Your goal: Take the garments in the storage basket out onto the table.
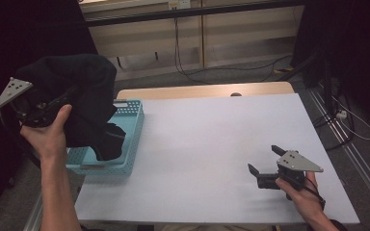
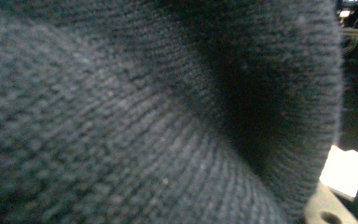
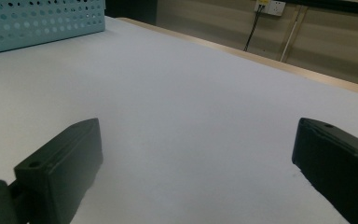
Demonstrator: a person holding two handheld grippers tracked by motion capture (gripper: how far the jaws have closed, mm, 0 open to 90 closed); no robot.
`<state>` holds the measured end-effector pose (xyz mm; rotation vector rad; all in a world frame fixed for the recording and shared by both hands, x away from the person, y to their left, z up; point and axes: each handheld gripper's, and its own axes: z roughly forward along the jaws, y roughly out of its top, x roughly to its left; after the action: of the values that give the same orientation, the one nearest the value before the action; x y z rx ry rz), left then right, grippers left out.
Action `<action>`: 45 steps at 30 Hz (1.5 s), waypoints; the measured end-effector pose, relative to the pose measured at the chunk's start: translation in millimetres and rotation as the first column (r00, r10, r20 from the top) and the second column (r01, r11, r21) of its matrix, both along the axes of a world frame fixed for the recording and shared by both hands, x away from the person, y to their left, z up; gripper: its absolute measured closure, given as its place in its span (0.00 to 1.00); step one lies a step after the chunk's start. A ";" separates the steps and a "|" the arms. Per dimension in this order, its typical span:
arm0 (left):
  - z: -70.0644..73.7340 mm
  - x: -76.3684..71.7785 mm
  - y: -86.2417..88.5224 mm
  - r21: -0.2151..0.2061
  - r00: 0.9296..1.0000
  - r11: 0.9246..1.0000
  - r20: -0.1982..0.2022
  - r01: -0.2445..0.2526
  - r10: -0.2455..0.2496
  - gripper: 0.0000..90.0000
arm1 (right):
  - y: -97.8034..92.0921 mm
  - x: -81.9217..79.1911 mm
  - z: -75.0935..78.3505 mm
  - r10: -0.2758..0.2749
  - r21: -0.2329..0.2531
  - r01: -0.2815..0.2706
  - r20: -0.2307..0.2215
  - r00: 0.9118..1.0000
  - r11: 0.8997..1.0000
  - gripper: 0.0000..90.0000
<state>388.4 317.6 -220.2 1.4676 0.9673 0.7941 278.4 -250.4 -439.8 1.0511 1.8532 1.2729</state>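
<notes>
My left hand-held gripper (image 1: 53,103) had the black knit garment (image 1: 84,96) lifted clear, its tail hanging into the blue basket (image 1: 130,139) just beneath; its jaws were buried in cloth, so I couldn't tell their gap. Laying it down remained, I judged. My right hand-held gripper (image 1: 265,166) rested wide open and empty on the white tabletop (image 1: 212,139), cables trailing across the floor beyond.
</notes>
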 end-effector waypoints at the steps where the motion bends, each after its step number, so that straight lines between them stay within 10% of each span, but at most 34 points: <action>1: 1.4 -0.6 -0.4 0.006 1.000 1.000 -0.002 0.007 -0.007 0.73 | 0.0 0.1 -0.1 -0.001 0.001 0.001 -0.001 1.000 1.000 0.01; 21: 6.4 3.4 -45.9 -0.018 0.991 0.991 0.014 0.133 -0.133 0.73 | 0.5 0.1 -0.2 0.012 -0.002 -0.012 0.001 1.000 1.000 0.01; 45: -11.5 22.0 -125.6 -0.024 0.955 0.955 -0.022 0.295 -0.295 0.73 | -0.1 0.0 -0.4 0.017 0.000 -0.017 -0.003 1.000 1.000 0.01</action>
<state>410.4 192.0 -231.7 1.5622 0.7480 0.5469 278.4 -250.4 -440.2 1.0405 1.8682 1.2821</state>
